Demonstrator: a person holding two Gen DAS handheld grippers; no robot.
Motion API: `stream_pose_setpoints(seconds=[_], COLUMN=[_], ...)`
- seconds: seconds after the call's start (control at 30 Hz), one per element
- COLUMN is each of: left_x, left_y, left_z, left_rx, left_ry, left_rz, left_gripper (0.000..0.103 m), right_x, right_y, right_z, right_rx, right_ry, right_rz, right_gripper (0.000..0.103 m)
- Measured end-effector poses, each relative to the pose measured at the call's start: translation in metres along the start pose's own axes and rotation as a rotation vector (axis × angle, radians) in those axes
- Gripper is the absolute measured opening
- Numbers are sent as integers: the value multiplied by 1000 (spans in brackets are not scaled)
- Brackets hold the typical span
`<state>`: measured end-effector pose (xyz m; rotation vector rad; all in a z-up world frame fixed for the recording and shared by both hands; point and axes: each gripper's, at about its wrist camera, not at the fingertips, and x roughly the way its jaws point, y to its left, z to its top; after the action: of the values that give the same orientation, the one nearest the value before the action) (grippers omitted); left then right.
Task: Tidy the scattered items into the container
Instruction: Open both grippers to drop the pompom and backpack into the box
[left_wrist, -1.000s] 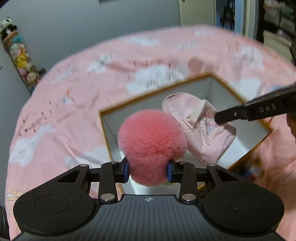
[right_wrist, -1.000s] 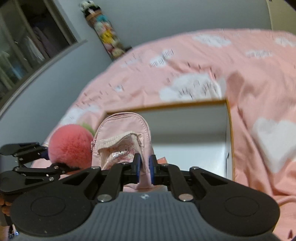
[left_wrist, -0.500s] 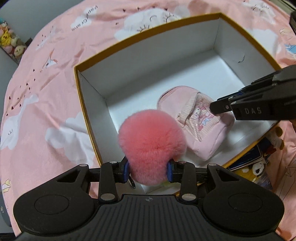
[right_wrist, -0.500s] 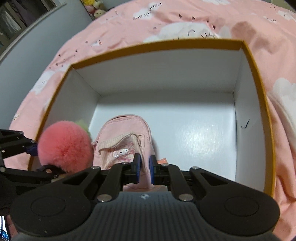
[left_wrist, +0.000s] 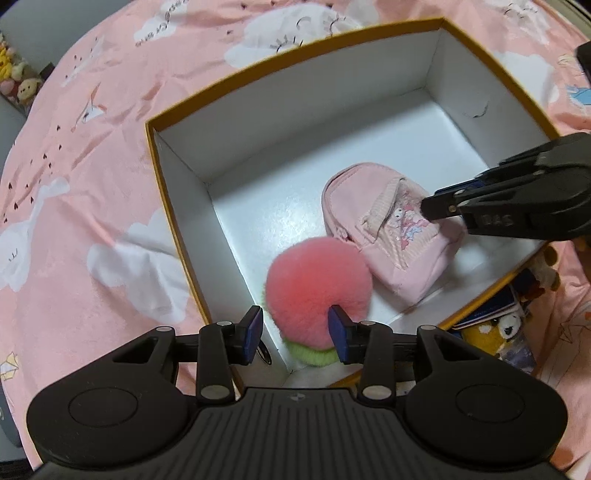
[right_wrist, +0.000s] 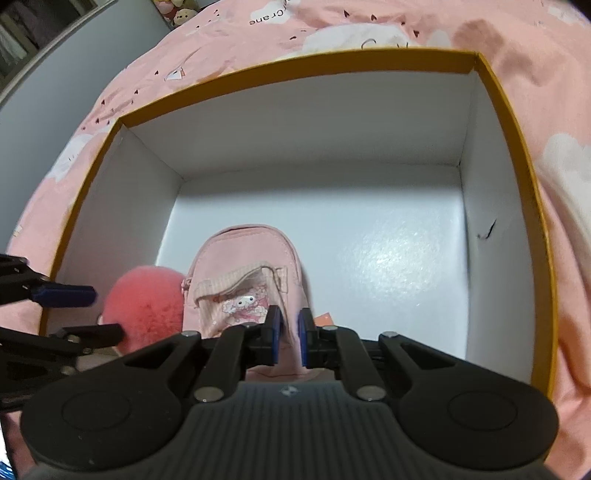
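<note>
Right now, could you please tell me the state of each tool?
Left tool: open, just been opening; pompom between the pads, released.
Right tool: shut on pouch.

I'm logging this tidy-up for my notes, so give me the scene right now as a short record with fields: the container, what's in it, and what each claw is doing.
container: open box, yellow rim, white inside, on a pink bedspread
inside: pink pompom beside small pink backpack, near the box's closer end
left claw: jaws just opened, pompom between them, no longer clamped
right claw: shut on the backpack's fabric
outside box: plush toy past the near rim
</note>
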<state>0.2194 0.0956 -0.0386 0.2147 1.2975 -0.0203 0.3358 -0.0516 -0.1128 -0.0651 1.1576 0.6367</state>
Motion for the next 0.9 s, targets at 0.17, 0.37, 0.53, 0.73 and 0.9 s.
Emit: stream_pose_setpoints(seconds=[0.17,0.37,0.53,0.73,0.9], left_x=[-17,-24,-29,-49,-70], left_y=[7,3,-3,-3,-12], left_z=[-3,-9,-17,-30,-49], left_rx=[-27,-41,-52,-88,-101], left_ry=[-58,-128,-194,-299,-378], left_rz=[6,45,40,5,-41], left_gripper=[46,46,46,50,57], right_x=[4,13,12,-7,-48], right_y=[21,38,39,40,49], right_z=[-1,-6,-8,-12,-28], right_rx=[-67,-45,-53,-90,-169], right_ry=[16,84,75,1,-170], right_rz=[-38,66,61,67,75], right_gripper=[12,12,13,28,41])
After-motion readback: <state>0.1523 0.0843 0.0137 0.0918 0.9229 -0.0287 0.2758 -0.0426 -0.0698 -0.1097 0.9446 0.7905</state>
